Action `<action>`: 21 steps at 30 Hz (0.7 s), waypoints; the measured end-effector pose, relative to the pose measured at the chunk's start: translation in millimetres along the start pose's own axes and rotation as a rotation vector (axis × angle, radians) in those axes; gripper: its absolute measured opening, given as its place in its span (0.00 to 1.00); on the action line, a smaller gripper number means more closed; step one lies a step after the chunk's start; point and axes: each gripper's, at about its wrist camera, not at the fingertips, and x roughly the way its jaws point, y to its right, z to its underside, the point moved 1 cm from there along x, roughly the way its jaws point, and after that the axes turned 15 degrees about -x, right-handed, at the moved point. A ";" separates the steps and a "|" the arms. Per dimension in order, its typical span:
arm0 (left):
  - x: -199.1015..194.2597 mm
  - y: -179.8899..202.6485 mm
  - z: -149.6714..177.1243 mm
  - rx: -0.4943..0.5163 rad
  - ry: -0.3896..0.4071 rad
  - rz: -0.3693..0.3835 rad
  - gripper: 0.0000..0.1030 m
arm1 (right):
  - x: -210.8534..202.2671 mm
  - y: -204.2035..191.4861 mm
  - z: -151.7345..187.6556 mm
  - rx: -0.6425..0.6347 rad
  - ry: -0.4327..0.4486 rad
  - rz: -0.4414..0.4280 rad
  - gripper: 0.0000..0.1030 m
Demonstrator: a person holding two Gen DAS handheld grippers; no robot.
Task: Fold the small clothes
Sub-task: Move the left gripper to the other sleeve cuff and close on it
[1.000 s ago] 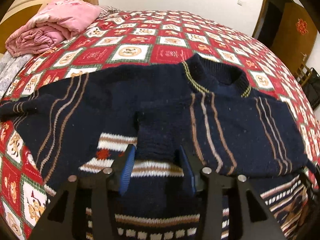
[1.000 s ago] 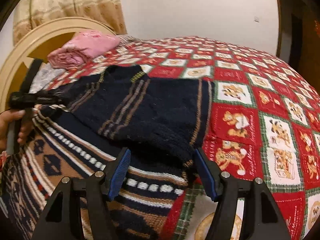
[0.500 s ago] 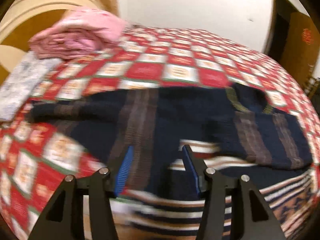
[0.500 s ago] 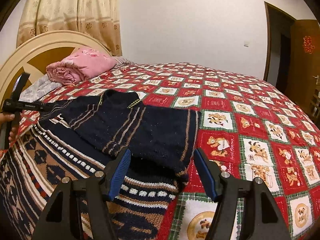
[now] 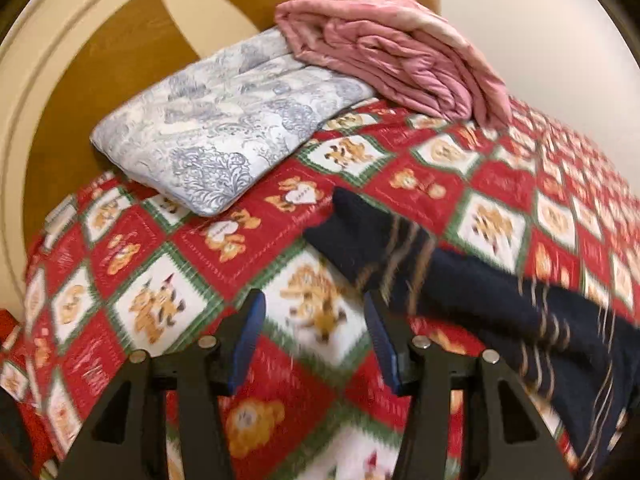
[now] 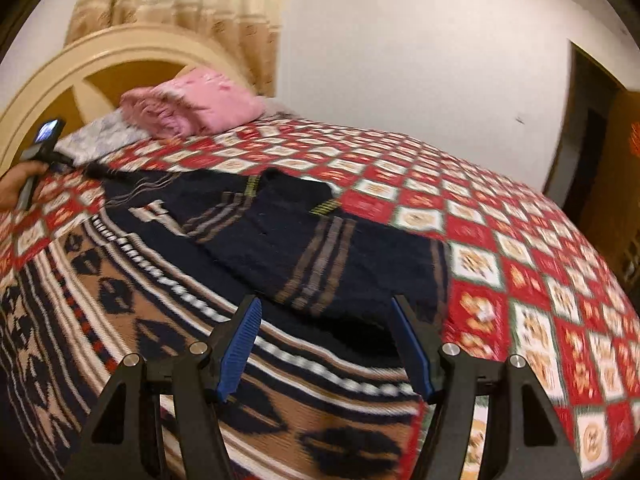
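A navy knit sweater [image 6: 320, 248] with tan stripes and a patterned hem lies spread on the red patchwork bedspread [image 6: 520, 264]; its right sleeve is folded across the chest. Its left sleeve [image 5: 380, 236] stretches out flat toward the headboard. My left gripper [image 5: 312, 332] is open and empty, above the bedspread just left of that sleeve's cuff. It also shows in the right wrist view [image 6: 44, 148], held by a hand. My right gripper [image 6: 324, 340] is open and empty above the sweater's lower right part.
A folded pink quilt [image 5: 400, 52] and a blue-white pillow [image 5: 224, 120] lie by the cream and wood headboard [image 5: 80, 52]. A white wall and a dark doorway [image 6: 588, 128] stand behind the bed.
My left gripper let go of the folded sleeve and swung left to the outstretched left sleeve near the headboard. My right gripper drew back and rose a little over the sweater.
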 end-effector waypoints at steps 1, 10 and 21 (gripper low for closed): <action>5.3 0.4 -2.8 -0.007 -0.011 0.002 0.52 | 0.9 -5.2 -5.3 -0.015 -0.002 -0.010 0.64; 52.1 -5.1 -20.5 -0.140 -0.096 0.043 0.51 | 21.8 -65.3 -53.9 -0.176 0.012 -0.072 0.64; 63.2 -12.4 -34.1 -0.261 -0.102 0.148 0.38 | 31.8 -99.2 -54.0 -0.203 0.005 -0.129 0.64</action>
